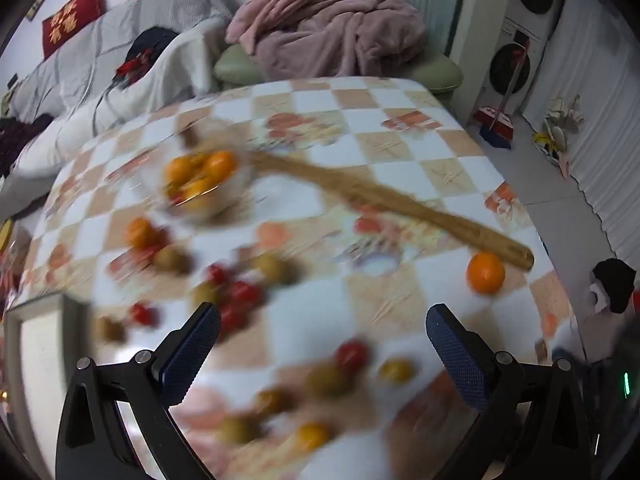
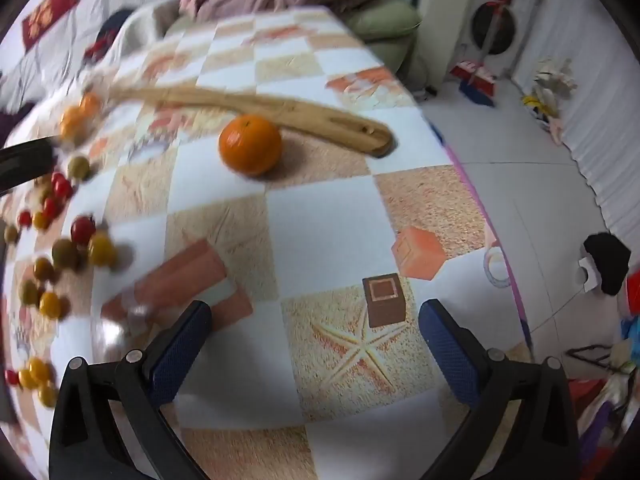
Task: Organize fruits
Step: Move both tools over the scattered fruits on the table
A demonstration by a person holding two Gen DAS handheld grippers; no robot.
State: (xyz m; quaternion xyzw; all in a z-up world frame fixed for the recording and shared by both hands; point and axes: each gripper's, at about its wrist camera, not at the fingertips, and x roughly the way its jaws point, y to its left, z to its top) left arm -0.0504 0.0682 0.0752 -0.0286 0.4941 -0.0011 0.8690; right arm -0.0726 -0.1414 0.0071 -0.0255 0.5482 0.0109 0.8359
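Hovering over the table (image 2: 320, 216), you've got both grippers pointed steeply down w/ nothing in either. Left gripper (image 1: 324, 344): jaws spread wide, only checkered cloth and blurred small fruit showing between the pads. Right gripper (image 2: 316, 340): jaws also spread wide, above a starfish print on the cloth, nothing between them.

Fruit locations: a lone orange (image 2: 250, 145) sits near the table's right edge, touching or just beside the end of a long wooden utensil (image 2: 256, 110) that runs diagonally across the cloth. In the left view the same orange (image 1: 485, 273) lies ahead and to the right of your left gripper. A clear bowl (image 1: 200, 180) at the utensil's far end holds several oranges. Another orange (image 1: 140, 233) lies on the cloth just in front of the bowl. Small red, yellow & green fruits (image 1: 236, 292) are scattered loose across the left half of the table; more of them (image 2: 80, 248) show at the left edge of the right view. Left view is motion-blurred, so can't tell exact kinds.
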